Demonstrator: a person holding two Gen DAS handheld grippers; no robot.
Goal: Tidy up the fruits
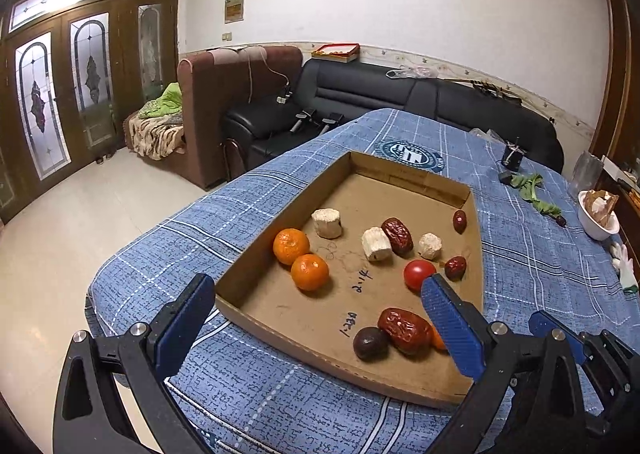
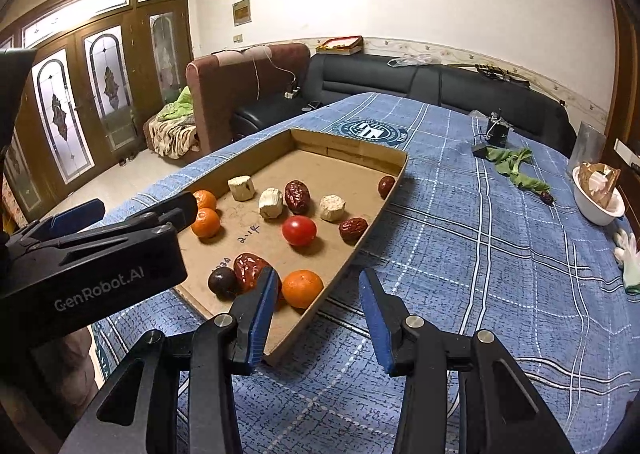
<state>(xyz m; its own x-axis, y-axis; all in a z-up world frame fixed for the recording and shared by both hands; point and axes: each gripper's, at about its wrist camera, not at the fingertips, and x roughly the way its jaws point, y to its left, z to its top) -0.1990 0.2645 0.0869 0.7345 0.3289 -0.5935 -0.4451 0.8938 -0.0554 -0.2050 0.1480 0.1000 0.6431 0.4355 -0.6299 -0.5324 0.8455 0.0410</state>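
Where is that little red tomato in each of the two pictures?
Left wrist view: the tomato sits right of centre in the cardboard tray, just beyond the right blue fingertip.
Right wrist view: the tomato is near the middle of the tray.
Shared landmark: the handwritten "2.14" on the tray floor, left of it.

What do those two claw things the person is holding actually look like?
Each is a black plastic pincer with two long fingers faced in ribbed blue pads, joined by silver round bolts. The left gripper and right gripper look alike. From the right camera, the left one's black body carries white lettering, "GenRobot.AI". No cables or sleeves show.
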